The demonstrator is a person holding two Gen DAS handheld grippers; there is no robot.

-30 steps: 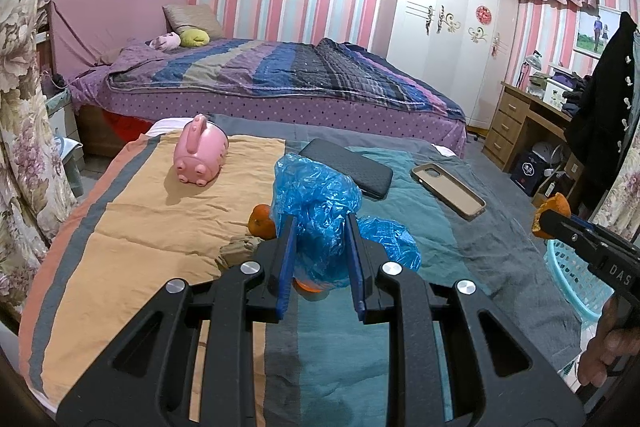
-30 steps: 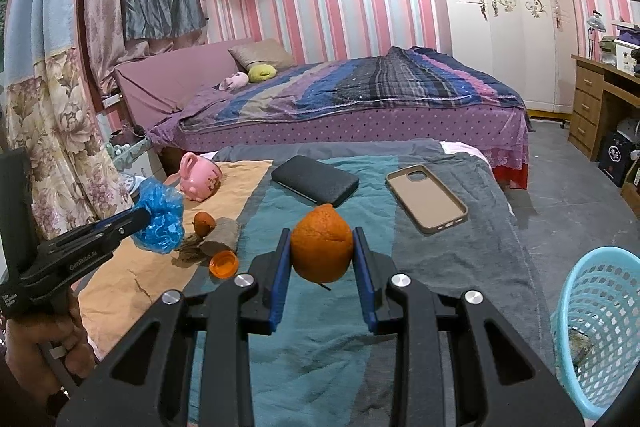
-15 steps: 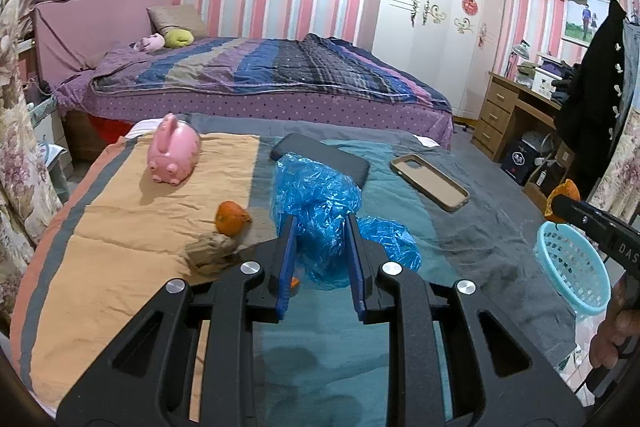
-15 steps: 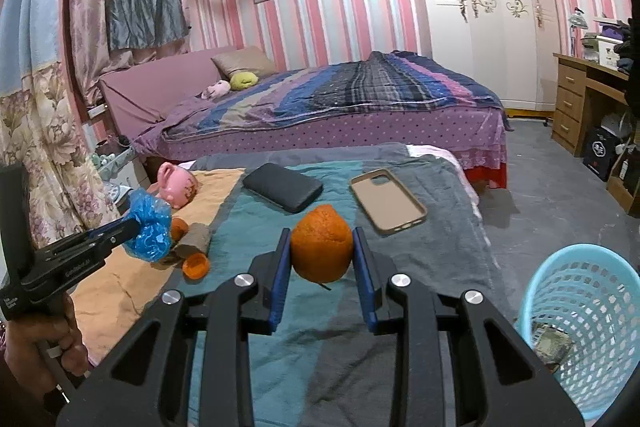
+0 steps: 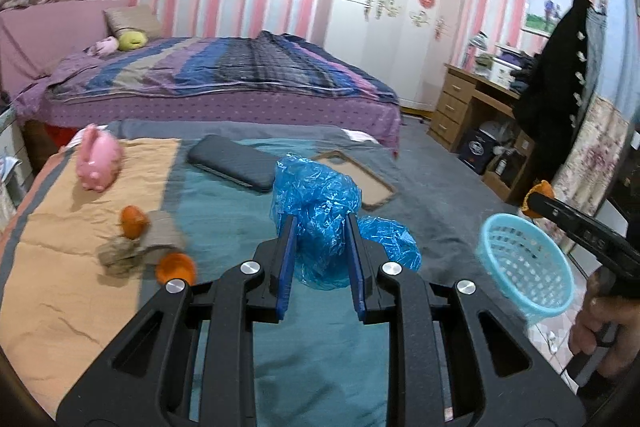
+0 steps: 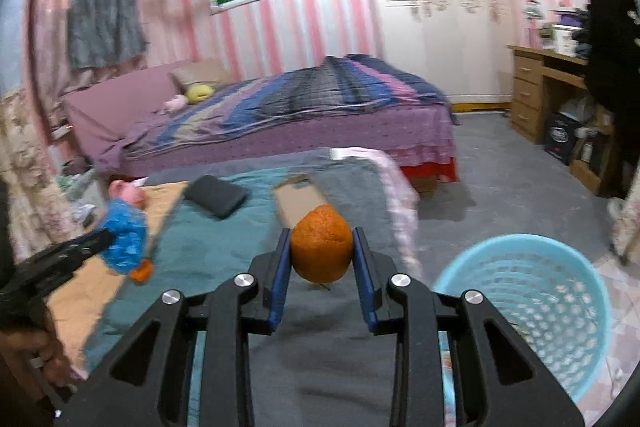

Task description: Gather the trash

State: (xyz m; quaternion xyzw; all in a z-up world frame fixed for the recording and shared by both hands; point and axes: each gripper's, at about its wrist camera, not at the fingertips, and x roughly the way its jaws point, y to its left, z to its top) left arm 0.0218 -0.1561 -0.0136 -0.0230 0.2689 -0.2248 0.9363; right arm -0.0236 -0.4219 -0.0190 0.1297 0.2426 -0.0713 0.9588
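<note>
My left gripper [image 5: 320, 227] is shut on a crumpled blue plastic bag [image 5: 316, 199], held above the cloth-covered table [image 5: 240, 227]. In the right wrist view the same bag [image 6: 124, 239] shows at the left, clamped in the left gripper. My right gripper [image 6: 320, 247] is shut on an orange peel [image 6: 321, 247], hanging over the table's right part, left of the light blue basket [image 6: 532, 315] on the floor. From the left wrist view the basket [image 5: 524, 267] sits at the right, with the right gripper's tip and the peel [image 5: 538, 193] above it.
On the table lie more orange peel pieces [image 5: 134, 221], a brownish crumpled scrap [image 5: 120, 255], a pink piggy bank [image 5: 98, 163], a dark case [image 5: 232, 167] and a phone case [image 5: 360, 179]. A bed [image 5: 220, 83], a wardrobe and a desk [image 5: 468, 107] stand behind.
Both grippers have swung to the right with their loads. The blue basket has come far more into both views, and the table's left side has slid away.
</note>
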